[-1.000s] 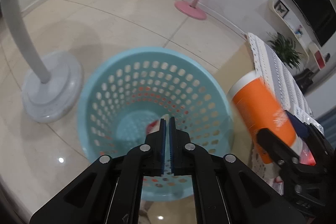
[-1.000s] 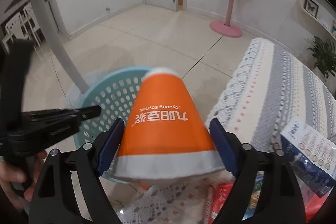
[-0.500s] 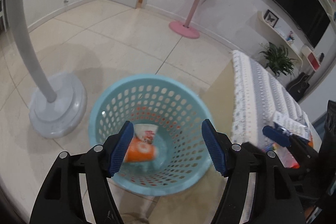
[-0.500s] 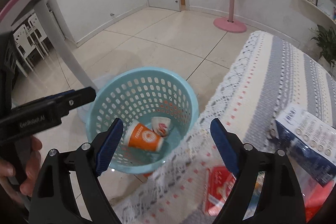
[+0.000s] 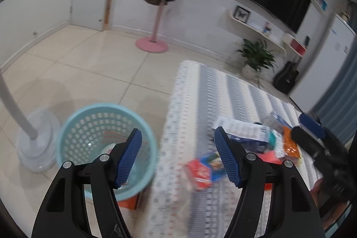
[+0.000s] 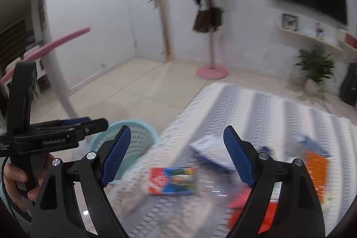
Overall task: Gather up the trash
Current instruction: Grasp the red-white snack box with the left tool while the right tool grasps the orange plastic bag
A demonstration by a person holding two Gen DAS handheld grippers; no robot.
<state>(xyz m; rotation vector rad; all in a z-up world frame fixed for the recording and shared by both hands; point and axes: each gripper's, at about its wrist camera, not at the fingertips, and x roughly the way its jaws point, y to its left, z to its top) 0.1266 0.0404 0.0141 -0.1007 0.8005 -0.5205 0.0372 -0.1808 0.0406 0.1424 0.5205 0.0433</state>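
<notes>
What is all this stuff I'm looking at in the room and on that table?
basket: 1, light blue, on the floor beside the table
tablecloth: 1, white and grey striped, over the table
red packet: 1, red and blue, near table edge
blue box: 1, blue and white, lying flat on the table
orange packet: 1, on the table, blurred
coat stand: 1, pink, by the far wall
potted plant: 1, green, far corner
left gripper: black with blue pads, open
right gripper: same, open
</notes>
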